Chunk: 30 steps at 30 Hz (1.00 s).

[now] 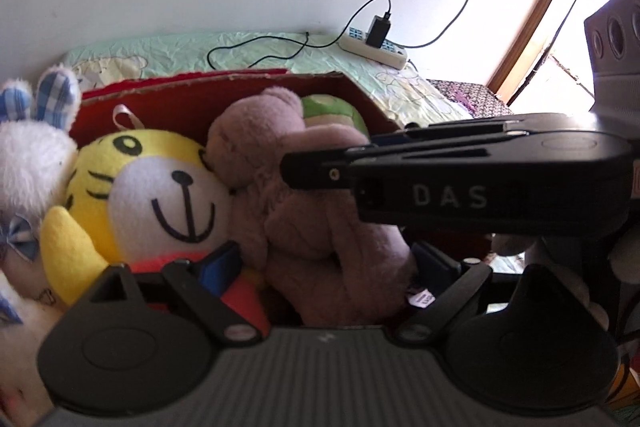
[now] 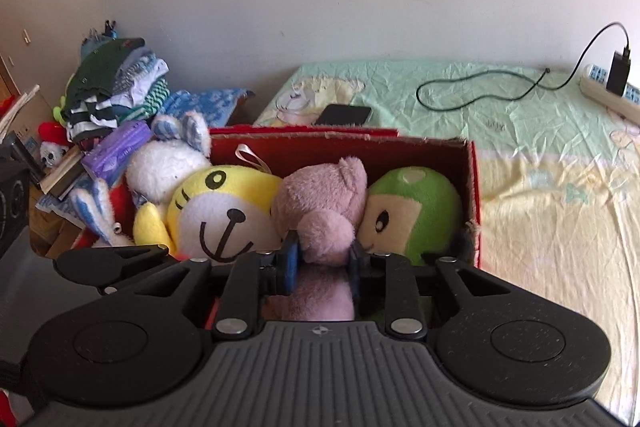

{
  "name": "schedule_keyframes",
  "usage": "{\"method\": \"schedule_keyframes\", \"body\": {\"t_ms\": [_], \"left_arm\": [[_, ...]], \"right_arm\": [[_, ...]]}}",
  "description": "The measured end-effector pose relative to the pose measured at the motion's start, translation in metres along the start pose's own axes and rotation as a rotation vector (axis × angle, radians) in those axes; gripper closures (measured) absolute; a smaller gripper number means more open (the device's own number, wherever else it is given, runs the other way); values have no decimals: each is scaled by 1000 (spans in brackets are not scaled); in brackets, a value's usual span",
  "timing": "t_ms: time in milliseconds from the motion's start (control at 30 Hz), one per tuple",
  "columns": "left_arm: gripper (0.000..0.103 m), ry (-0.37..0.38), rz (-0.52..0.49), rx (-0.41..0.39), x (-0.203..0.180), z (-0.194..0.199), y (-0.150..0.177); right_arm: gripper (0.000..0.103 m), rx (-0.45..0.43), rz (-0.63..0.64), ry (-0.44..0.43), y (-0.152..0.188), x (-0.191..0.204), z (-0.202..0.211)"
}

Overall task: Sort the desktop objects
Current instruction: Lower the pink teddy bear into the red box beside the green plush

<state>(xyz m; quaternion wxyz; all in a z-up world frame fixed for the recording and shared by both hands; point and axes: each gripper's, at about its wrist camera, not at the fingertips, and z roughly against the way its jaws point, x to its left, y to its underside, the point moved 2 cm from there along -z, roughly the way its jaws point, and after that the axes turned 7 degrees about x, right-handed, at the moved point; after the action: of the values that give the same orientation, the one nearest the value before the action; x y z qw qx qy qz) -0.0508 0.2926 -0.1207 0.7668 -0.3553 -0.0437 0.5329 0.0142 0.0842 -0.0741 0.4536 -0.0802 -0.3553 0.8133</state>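
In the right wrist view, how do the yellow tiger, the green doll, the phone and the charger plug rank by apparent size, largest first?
1. Yellow tiger
2. Green doll, only slightly smaller, partly hidden
3. Phone
4. Charger plug

The phone and plug lie farther from the camera, so their true sizes stay unsure.

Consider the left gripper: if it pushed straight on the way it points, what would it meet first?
Probably the mauve plush bear, which already lies between the left gripper fingers. Behind it is the red box wall, though depth is uncertain.

Bed (image 2: 540,211), red box (image 2: 474,187), phone (image 2: 344,115), power strip (image 2: 608,95)
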Motion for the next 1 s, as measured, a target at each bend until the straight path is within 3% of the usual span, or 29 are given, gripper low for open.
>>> {"method": "schedule_keyframes", "body": {"t_ms": [67,200,233,267,367,467,600,867,1000], "left_arm": [[10,-4,-12,-17,-3,8,1],[8,-26,-62,-82,-16,27,-1],[8,-44,-71,-94,-17,30,0],[8,-64,-79,-101,-18,33,0],[8,-82,-61,-98,-11,34,3],[8,-105,-22,-76,-1,27,4],[8,-97,6,-70,7,23,4],[6,-115,-35,-82,-5,23,6],[8,-136,-46,-114,-10,36,8]], "right_arm": [[54,-46,9,21,0,2,9],[56,-127,-48,7,-3,-1,21],[62,-133,-60,3,-3,-3,21],[77,-129,-68,3,-4,-4,18],[93,-113,-94,31,-7,-8,9],[94,-88,-129,15,-8,-11,4],[94,-62,-105,56,-2,-7,-4],[94,-53,-123,37,9,-18,-6],[90,-98,-135,39,13,-20,-1]]}}
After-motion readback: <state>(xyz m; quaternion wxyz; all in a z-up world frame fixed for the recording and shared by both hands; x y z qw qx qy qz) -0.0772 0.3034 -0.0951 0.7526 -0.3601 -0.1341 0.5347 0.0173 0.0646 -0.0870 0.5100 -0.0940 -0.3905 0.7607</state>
